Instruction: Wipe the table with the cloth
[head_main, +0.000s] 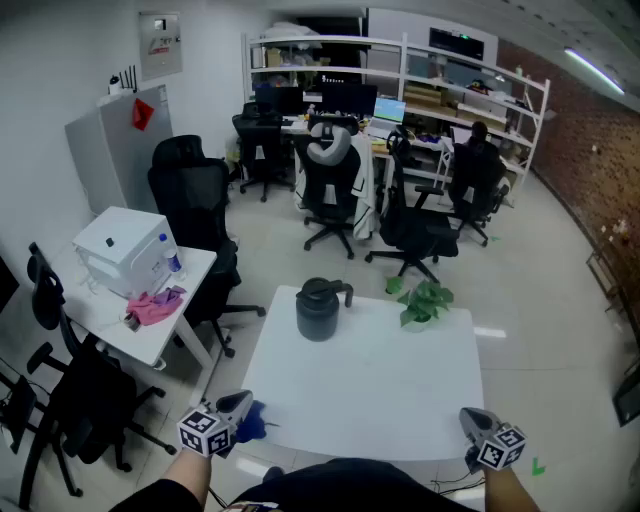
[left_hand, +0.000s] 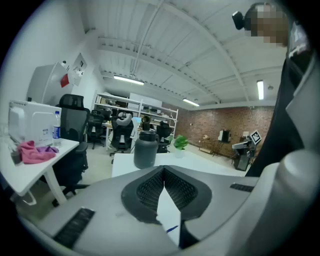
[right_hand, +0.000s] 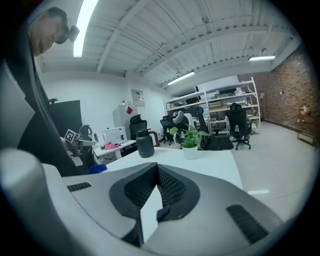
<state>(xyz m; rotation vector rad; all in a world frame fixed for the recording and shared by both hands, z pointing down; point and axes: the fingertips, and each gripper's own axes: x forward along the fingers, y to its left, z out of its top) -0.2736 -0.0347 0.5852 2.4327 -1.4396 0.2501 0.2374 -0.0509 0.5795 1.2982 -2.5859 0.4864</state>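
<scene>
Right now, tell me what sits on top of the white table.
A dark jug and a potted plant stand near the table's far edge. A blue cloth sits at the near left corner, partly hidden behind the left tool.

Black office chairs (head_main: 420, 232) stand on a pale floor (head_main: 545, 290) before white shelving (head_main: 400, 55). A brick wall (head_main: 600, 170) lines the right side.
</scene>
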